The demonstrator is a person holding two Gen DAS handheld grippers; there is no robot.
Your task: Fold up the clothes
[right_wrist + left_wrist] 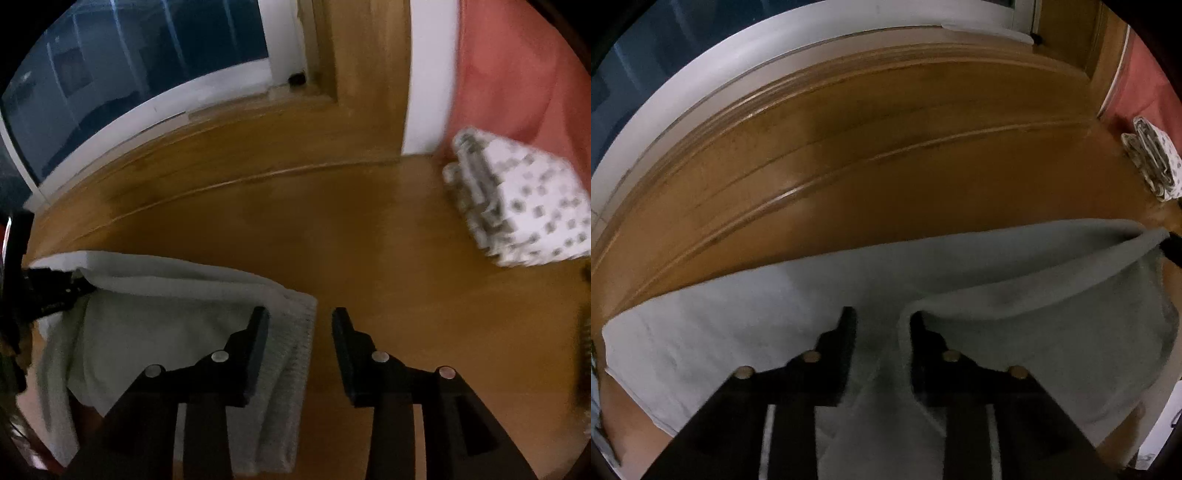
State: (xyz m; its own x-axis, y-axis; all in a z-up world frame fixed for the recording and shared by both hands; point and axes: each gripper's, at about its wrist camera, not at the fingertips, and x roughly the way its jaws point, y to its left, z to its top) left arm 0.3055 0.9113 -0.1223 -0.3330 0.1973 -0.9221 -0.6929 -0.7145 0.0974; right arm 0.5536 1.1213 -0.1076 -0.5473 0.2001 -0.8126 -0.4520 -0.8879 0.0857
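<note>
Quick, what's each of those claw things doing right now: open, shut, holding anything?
Left gripper: open, over the grey garment, not gripping it.
Right gripper: open, holding nothing, at the garment's ribbed edge.

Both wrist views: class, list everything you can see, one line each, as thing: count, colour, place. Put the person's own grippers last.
Soft knitted grey garment: one, pale grey, partly folded on the near part of the surface under both grippers; ribbed hem beside the right gripper.
Folded white patterned cloth pile: one, white with grey marks, far right.
Wooden surface: one, brown, beneath everything.
Window: one, dark glass with white frame, far left.
Pink curtain-like fabric: one, pink, behind the pile.
Small dark object: one, black, at the window corner; unidentifiable.
Left gripper: one, black, open, cloth between the fingers.
Right gripper: one, black, open, over the hem's edge.
</note>
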